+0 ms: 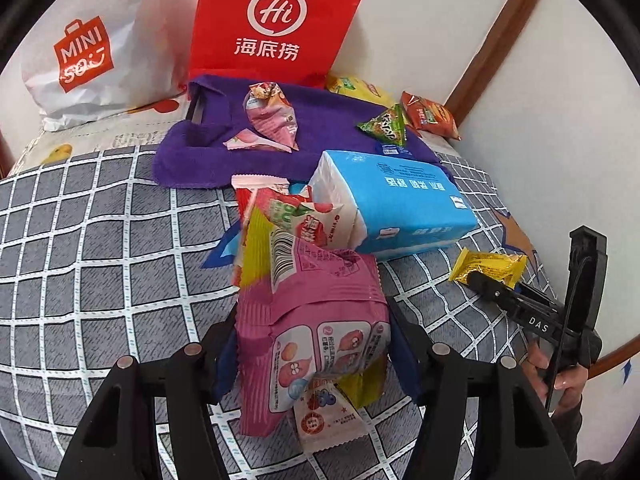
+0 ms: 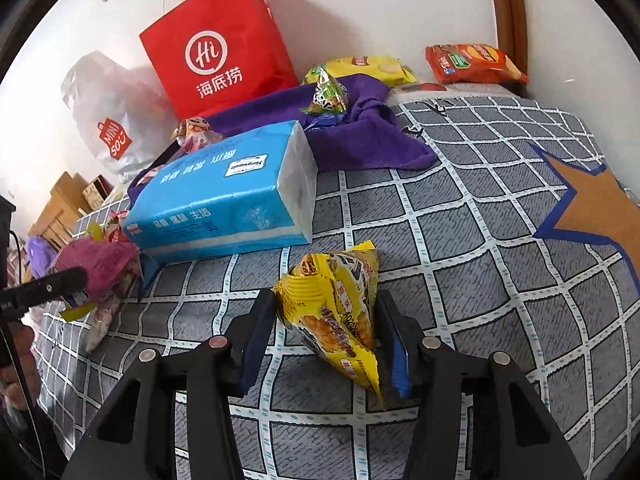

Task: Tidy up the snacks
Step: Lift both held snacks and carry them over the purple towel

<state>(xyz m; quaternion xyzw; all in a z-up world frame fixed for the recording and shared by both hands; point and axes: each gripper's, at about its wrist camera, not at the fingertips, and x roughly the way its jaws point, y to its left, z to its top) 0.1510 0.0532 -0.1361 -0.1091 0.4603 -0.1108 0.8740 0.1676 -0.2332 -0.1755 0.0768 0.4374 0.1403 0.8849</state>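
Snack sorting, bed surface, status part-way at best.

In hand:
- Left gripper [image 1: 310, 344]: tongs pinching a pink packet [image 1: 312, 312], which sits between the fingers with a yellow-edged wrapper and a small white sachet [image 1: 326, 420] bunched against it. Whether those two are clamped as well or merely hang alongside cannot be told.
- Right gripper [image 2: 328, 336]: tongs closed around a yellow packet [image 2: 336, 312], both pads touching its sides. The packet's lower tip looks close to the checked blanket [image 2: 460, 240]; lifted or resting cannot be told.

Loose, unsorted:
- Pink cone packet [image 1: 272, 116], lying on the purple towel [image 1: 192, 156].
- Green triangular packet [image 1: 384, 126], on the towel's far edge.
- Yellow chip bag [image 2: 368, 68] and orange chip bag [image 2: 472, 62], at the head of the bed near the wall, well apart from the grippers.
- Red-and-white packets [image 1: 288, 208], wedged just beside the blue tissue pack [image 1: 400, 200], which lies across the middle of the blanket.

Possible containers:
- Red paper bag [image 1: 276, 20], upright against the wall behind the towel.
- White shopping bag [image 1: 88, 52], beside the red one. Contents of neither are visible.

Judgement: no tidy group or filled container shows anywhere. Two handfuls are gathered; at least six items remain scattered. Most of the work appears still ahead, and the destination for the held packets is not evident.
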